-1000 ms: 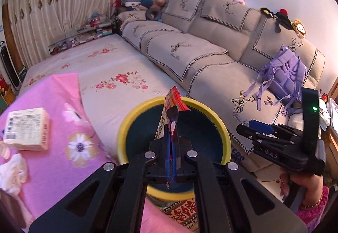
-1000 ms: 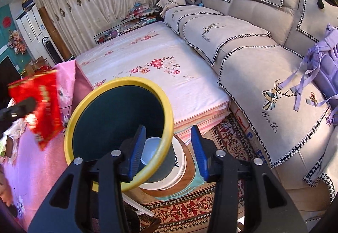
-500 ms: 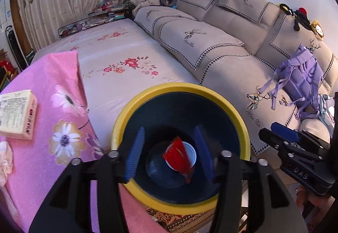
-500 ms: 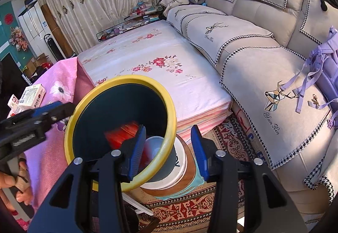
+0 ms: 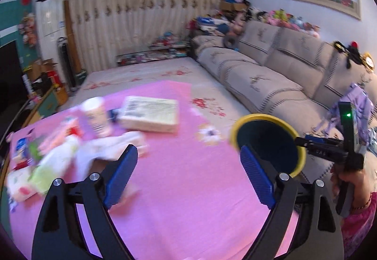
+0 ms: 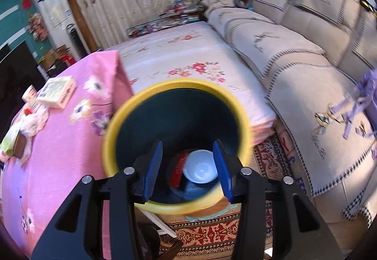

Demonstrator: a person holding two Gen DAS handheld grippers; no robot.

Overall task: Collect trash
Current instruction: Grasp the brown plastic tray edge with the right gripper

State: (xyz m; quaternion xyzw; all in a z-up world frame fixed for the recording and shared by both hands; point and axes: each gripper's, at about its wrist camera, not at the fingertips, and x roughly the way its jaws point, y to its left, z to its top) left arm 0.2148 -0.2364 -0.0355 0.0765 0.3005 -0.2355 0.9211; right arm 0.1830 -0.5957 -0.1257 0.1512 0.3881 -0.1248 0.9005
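Note:
A yellow-rimmed dark bin (image 6: 175, 142) stands beside the pink floral tablecloth (image 6: 59, 154). Inside it lie a red wrapper (image 6: 177, 171) and a white cup (image 6: 200, 170). My right gripper (image 6: 187, 167) is open and empty, right above the bin's mouth. My left gripper (image 5: 188, 175) is open wide and empty over the pink tablecloth (image 5: 176, 189); the bin (image 5: 267, 144) is to its right. Blurred trash lies on the cloth at the left: a white crumpled tissue (image 5: 103, 149), a small bottle (image 5: 96, 118), a flat box (image 5: 150, 116) and green packets (image 5: 44, 172).
A beige sofa (image 5: 271, 78) runs along the right, with a purple backpack (image 5: 360, 104) on it. A floral-covered bed (image 6: 188, 59) lies behind the table. A patterned rug (image 6: 212, 231) is under the bin. My right gripper also shows in the left wrist view (image 5: 329, 149).
The red wrapper left my left gripper and dropped into the bin. My left gripper opened wide and swung left over the tablecloth. My right gripper moved closer over the bin.

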